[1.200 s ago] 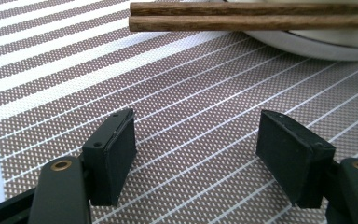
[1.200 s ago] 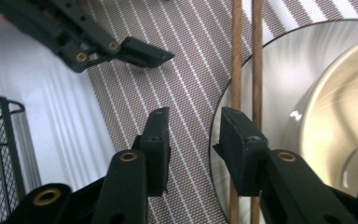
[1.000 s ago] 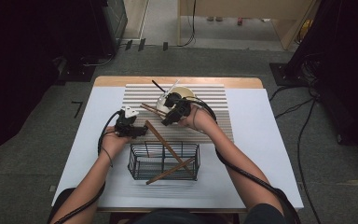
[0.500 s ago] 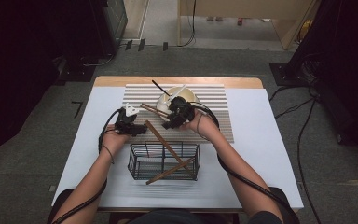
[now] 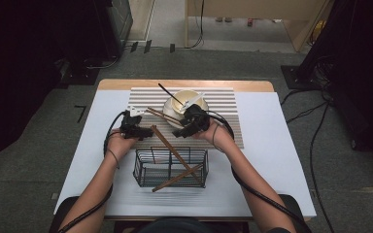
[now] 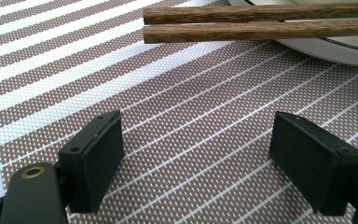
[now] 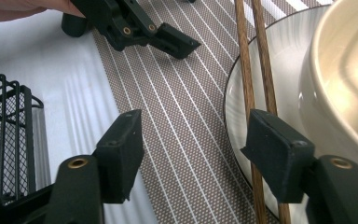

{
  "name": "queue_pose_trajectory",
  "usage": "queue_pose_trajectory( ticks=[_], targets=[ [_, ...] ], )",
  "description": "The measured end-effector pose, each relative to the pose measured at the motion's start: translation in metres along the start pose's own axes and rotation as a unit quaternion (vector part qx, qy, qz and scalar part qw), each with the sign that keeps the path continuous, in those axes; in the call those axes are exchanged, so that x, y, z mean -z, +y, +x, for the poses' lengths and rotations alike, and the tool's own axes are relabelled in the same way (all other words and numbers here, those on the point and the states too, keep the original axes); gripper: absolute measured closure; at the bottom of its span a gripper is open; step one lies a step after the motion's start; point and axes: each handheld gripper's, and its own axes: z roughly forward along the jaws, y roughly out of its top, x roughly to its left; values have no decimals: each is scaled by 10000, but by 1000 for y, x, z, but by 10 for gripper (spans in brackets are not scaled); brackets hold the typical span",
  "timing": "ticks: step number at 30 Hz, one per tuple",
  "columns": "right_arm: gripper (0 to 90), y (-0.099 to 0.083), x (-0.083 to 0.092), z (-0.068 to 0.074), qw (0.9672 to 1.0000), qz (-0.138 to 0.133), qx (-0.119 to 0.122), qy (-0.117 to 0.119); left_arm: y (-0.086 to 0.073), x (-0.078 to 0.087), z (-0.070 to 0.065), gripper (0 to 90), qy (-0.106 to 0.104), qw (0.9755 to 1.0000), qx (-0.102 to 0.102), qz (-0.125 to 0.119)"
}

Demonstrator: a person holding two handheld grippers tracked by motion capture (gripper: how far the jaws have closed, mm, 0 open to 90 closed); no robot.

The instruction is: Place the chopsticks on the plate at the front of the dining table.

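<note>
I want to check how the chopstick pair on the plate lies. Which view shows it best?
The left gripper view: the chopstick pair lies side by side, close and sharp, across the plate rim. The right gripper view shows it partly behind a jaw. The high view shows it small.

High view looks down from above the table (image 5: pixel 272 160) – both gripper views, close and low, share the striped mat (image 6: pixel 191 140).

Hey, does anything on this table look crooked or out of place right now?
Yes. Two chopsticks lie crossed in the wire basket, poking past its rim. Another pair rests half on the plate, half on the striped mat.
</note>
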Motion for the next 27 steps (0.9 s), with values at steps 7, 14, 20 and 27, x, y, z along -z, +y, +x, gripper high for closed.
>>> queue_pose_trajectory(
  ticks=[7, 14, 20, 27],
  targets=[
    [322, -6, 3, 7, 9997, -242, -35, -58, 0, 0, 0, 180, 2, 10000, 1, -9],
    [329, -13, 7, 8, 9987, -463, 99, -174, 0, 0, 0, 180, 5, 10000, 2, -14],
    [340, -22, 15, 7, 9973, -653, 151, -291, -1, 1, 0, 177, 139, 9999, 34, -48],
    [348, -34, 21, 4, 9960, -780, 45, -423, -1, 3, 0, 178, 127, 9998, 48, -130]
  ],
)
